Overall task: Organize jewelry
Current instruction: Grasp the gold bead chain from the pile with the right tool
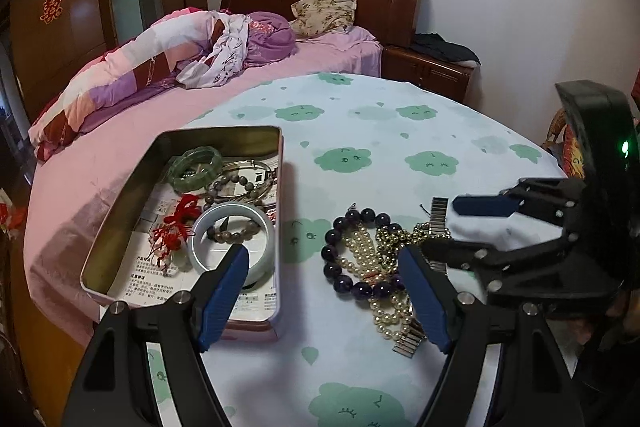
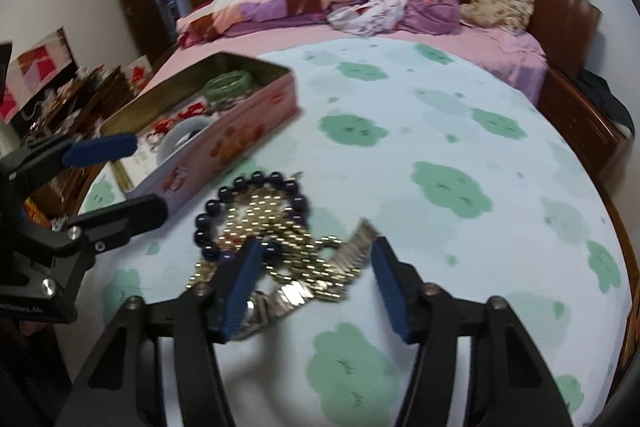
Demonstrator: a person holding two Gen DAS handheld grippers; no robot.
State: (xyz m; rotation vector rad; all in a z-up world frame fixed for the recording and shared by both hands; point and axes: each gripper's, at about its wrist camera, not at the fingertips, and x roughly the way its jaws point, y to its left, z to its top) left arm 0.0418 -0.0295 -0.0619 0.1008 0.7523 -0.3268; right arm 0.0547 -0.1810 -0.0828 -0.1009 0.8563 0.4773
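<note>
My left claw (image 1: 323, 281) hangs with its blue fingers spread wide apart, gripping nothing: one finger tip sits over the near end of the tin (image 1: 120, 227), in front of the pale jade bangle (image 1: 234, 243), and the other tip lies at the near edge of the jewelry pile (image 1: 376, 255). My right claw (image 2: 316, 267) is likewise spread and empty, its fingers straddling the near side of that same pile (image 2: 280, 239), low over the metal watch band (image 2: 352, 251); its view is blurred, so I cannot say whether a pad touches anything. The pile lies just beside the tin on the cloud-print sheet (image 1: 380, 147) covering the worktop, and is a tangle: a dark purple bead bracelet (image 1: 344, 227) ringing a pearl strand (image 1: 362, 251), with a gold bead chain (image 1: 396, 237) on the side away from the tin. Inside the tin, past the jade bangle, a brown bead bracelet (image 1: 236, 233) lies within the bangle's ring, a red knotted tassel (image 1: 178, 223) lies next to it, and a green jade bracelet (image 1: 196, 167) and a thin silver bangle (image 1: 248, 167) sit toward the far end. Beyond the tin is a bed with a pink sheet (image 1: 132, 131), a rolled quilt (image 1: 132, 67) and a floral pillow (image 1: 324, 9).
</note>
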